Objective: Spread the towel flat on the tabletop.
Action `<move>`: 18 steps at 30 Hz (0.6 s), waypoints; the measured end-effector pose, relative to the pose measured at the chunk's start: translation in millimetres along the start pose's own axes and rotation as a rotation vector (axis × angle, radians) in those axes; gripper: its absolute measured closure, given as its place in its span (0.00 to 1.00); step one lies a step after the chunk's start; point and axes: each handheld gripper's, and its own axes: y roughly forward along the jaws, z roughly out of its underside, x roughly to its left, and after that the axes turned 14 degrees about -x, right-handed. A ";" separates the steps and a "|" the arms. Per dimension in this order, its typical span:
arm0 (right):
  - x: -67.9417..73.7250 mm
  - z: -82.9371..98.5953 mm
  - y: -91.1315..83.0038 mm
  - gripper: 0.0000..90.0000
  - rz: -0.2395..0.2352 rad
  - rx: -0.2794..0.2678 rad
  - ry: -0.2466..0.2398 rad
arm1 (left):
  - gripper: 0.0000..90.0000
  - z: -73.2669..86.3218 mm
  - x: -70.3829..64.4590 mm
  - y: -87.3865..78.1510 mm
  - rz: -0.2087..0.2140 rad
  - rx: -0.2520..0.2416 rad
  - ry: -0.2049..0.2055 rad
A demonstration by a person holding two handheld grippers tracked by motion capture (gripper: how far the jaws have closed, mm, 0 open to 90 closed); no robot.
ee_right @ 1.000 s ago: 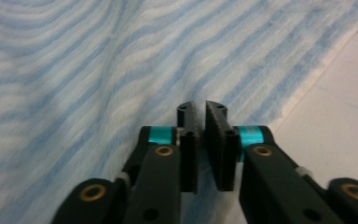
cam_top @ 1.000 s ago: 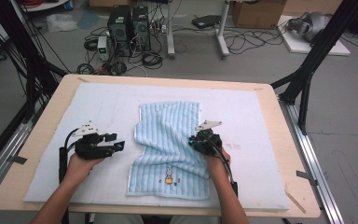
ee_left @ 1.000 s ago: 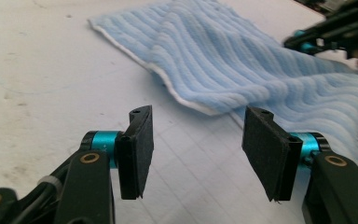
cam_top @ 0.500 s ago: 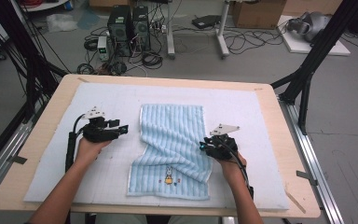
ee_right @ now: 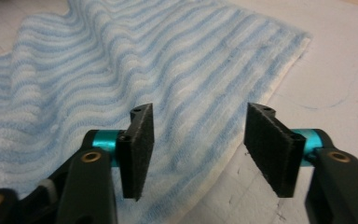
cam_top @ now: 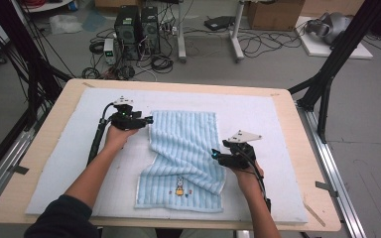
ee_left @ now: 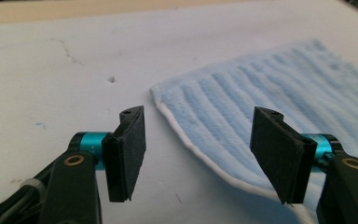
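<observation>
Light blue striped towel (cam_top: 183, 158) lying rumpled near the middle of a white mat (cam_top: 278, 124) on a wooden table (cam_top: 307, 163), far edge fairly straight, near part wrinkled, with a small rabbit picture (cam_top: 180, 187) close to the near hem.

Left gripper (cam_top: 149, 119) held just beside the towel's far left corner, jaws pointing toward it. From the left gripper view: 2 black pads wide apart, nothing between them, white mat beneath, towel's (ee_left: 279, 93) white-edged corner lying ahead and to the right of the gap. Right pad (ee_left: 279, 161) over the towel's edge, left pad (ee_left: 128, 151) over bare mat. Cannot tell whether either pad touches the cloth.

Right gripper (cam_top: 214, 154) held at the towel's right edge, about halfway down, pointing left toward the cloth. From the right gripper view: jaws spread apart and empty, towel (ee_right: 121, 60) lying in waves below and ahead, its pale right hem running between the pads, bare mat (ee_right: 345, 79) to the right.

Cables, 2 computer towers (cam_top: 139, 25) and a cardboard box (cam_top: 273, 12) on the floor beyond the table.
</observation>
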 end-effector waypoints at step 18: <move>-3.4 2.1 -0.8 0.37 0.013 -0.022 0.051 | 0.96 -3.8 -3.2 35.6 -0.020 0.069 0.168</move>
